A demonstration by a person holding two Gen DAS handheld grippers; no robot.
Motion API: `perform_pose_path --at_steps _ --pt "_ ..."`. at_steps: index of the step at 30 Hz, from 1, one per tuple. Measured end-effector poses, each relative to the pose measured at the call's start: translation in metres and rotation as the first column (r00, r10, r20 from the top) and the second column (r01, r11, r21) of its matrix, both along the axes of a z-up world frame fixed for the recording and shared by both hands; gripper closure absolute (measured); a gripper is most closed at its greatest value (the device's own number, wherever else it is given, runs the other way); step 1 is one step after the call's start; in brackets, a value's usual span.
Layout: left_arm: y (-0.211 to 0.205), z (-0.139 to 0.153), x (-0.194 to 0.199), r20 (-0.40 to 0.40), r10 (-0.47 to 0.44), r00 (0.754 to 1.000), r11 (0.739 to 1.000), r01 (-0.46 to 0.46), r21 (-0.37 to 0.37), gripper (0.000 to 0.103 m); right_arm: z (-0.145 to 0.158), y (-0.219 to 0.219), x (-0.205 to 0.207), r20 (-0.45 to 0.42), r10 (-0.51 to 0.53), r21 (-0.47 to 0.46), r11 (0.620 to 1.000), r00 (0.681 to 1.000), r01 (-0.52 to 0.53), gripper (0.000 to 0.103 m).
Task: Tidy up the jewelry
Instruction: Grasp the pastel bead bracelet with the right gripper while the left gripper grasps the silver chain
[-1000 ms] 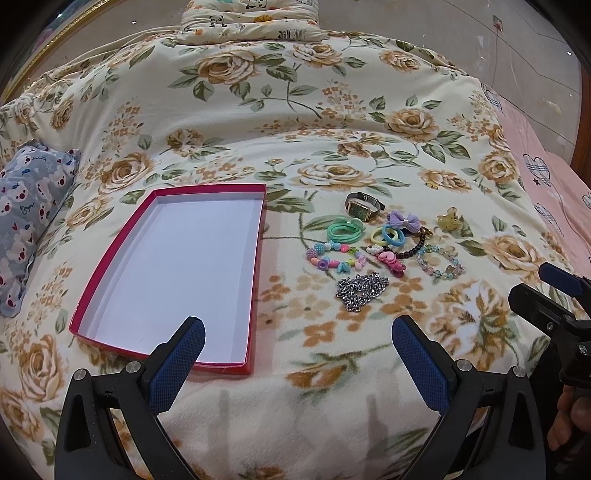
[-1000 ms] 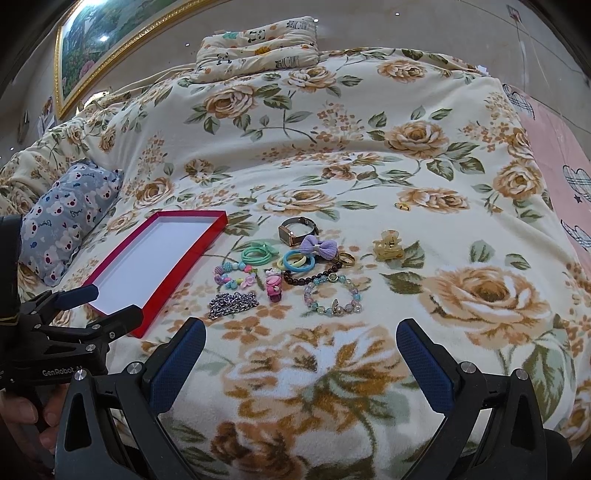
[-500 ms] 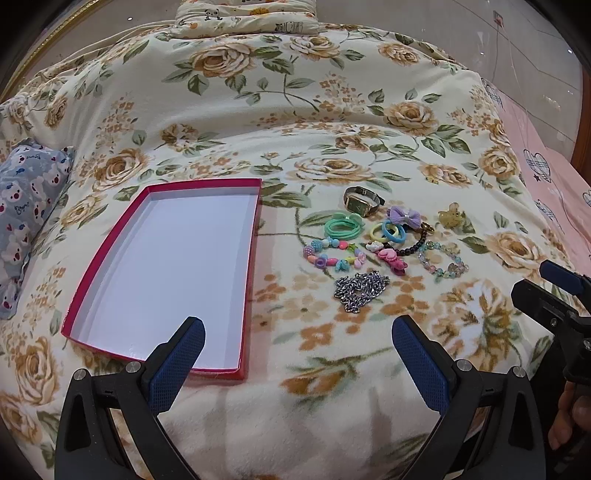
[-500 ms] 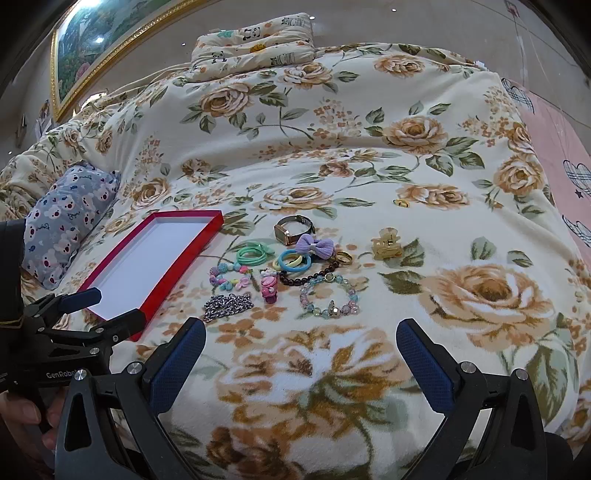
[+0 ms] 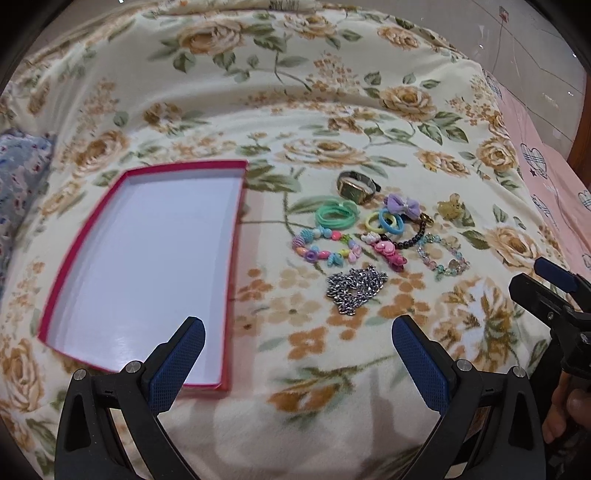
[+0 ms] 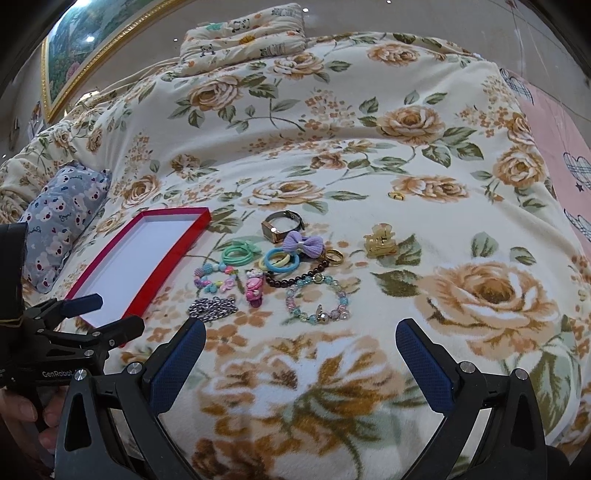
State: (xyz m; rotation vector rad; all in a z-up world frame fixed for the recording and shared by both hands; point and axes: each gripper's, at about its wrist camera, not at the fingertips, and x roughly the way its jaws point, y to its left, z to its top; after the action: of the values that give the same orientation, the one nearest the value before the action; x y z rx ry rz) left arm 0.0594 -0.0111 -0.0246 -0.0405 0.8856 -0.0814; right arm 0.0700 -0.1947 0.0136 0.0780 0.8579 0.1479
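Observation:
A red box lid with a white inside (image 5: 147,258) (image 6: 122,273) lies empty on the floral bedspread. To its right lies a cluster of jewelry: a watch (image 5: 356,188) (image 6: 279,225), green hair ties (image 5: 334,216), a purple bow (image 5: 402,205) (image 6: 304,245), a colourful bead bracelet (image 5: 325,249), a silver chain (image 5: 354,290) (image 6: 214,308), a pale bead bracelet (image 5: 441,254) (image 6: 319,301) and a yellow claw clip (image 6: 380,240). My left gripper (image 5: 297,354) is open, near the box's front corner. My right gripper (image 6: 301,356) is open, just in front of the jewelry.
A grey patterned pillow (image 6: 59,221) lies left of the box. A folded quilt (image 6: 243,35) sits at the bed's far end. A small gold ring (image 6: 397,195) lies apart on the bedspread. A pink sheet (image 5: 554,173) borders the right side.
Both grippers have moved forward over the bed, so the box and the jewelry sit lower and closer in both views. Both stay open and empty.

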Motion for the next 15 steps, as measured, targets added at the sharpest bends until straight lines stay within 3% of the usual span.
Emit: perform_pose_path --at_steps 6,15 --pt "-0.003 -0.004 0.042 -0.041 -0.058 0.997 0.998 0.059 0.008 0.006 -0.02 -0.009 0.028 -0.093 -0.009 0.01 1.0 0.996 0.01 0.013" --pt "-0.027 -0.035 0.087 -0.117 -0.138 0.983 0.987 0.146 0.063 0.017 -0.052 -0.014 0.065 -0.21 -0.029 -0.016 1.0 0.977 0.027 0.043"
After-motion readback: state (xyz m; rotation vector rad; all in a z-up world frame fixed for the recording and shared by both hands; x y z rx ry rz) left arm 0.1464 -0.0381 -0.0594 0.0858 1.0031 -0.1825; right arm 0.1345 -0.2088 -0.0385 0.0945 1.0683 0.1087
